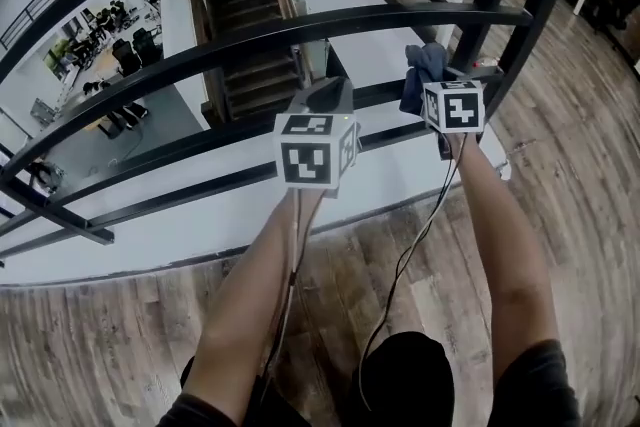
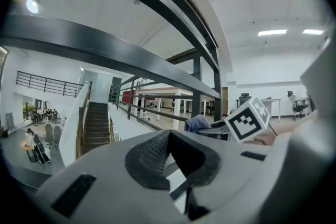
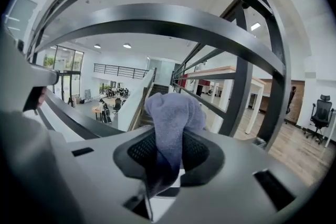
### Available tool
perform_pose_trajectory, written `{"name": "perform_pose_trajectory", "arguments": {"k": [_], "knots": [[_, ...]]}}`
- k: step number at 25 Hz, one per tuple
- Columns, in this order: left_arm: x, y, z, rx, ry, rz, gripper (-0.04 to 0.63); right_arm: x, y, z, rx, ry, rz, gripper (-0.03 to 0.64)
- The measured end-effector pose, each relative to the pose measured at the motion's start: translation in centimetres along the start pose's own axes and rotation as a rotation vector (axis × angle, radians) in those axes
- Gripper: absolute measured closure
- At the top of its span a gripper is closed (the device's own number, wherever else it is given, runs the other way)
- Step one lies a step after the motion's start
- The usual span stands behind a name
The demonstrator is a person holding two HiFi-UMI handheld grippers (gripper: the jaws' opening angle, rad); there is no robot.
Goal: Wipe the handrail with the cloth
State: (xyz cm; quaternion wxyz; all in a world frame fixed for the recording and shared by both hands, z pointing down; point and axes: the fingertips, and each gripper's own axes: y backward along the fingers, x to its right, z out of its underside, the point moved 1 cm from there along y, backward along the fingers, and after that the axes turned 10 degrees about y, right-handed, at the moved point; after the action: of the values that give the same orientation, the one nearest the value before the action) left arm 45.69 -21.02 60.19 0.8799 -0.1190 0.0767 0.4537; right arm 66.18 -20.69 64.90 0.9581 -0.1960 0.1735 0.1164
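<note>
cloth (image 3: 170, 113) is pinched tight in the jaws of the right gripper (image 3: 168, 153). it is blue-grey and soft, and a puffy bit sticks out past the jaw tips. the jaws squeeze right onto it. the left gripper (image 2: 169, 136) has its jaws pressed together at the tips, with nothing between them.

the black handrail (image 3: 157, 23) runs across just above and in front of the right jaws. the cloth looks close to it but not on it. so i think the wiping is just about to start, or is between two rubs. next, the right jaws need to go up and forward until the cloth presses on the bar. then they need to slide along it. the cloth must lead, so the hard jaws do not scrape the metal.

a tall black post (image 3: 239, 76) stands just to the right of the right jaws. it joins the bars, so a slide that way would soon bump into it. more bars run above and below the jaws, so the gap to work in is tight. the left gripper is off to the left of the right jaws and not in the way. far past the jaws are stairs (image 1: 240, 25) going down, with people and chairs (image 1: 110, 45) on the floor below. a black cable (image 1: 410, 245) hangs under the right arm and could catch.
</note>
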Motion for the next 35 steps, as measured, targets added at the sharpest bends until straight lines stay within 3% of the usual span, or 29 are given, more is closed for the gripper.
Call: {"name": "perform_pose_trajectory", "arguments": {"k": [10,18,22,25,27,35], "knots": [[4.4,-5.5,2.2,-0.078,-0.032,0.022,0.597,12.8,-0.4,4.2,-0.081,0.002,0.108,0.512],[5.9,-5.9,1.9,-0.058,-0.03,0.065,0.597,18.4,-0.6,6.7,-0.144,-0.013,0.165,0.512],[3.5,-4.6,1.6,-0.063,-0.021,0.0,0.597,18.9,-0.6,6.8,-0.135,-0.057,0.212,0.512],[0.3,-2.8,0.5,-0.031,-0.053,-0.091,0.597,17.2,-0.1,5.7,-0.087,-0.122,0.216,0.512],[-1.2,-1.3,0.0,-0.009,-0.055,-0.104,0.597,14.3,0.4,3.5,-0.008,-0.124,0.181,0.512],[-9.2,9.8,-1.6,0.062,-0.026,-0.111,0.597,-6.5,6.7,-8.2,0.226,-0.029,-0.114,0.512]]}}
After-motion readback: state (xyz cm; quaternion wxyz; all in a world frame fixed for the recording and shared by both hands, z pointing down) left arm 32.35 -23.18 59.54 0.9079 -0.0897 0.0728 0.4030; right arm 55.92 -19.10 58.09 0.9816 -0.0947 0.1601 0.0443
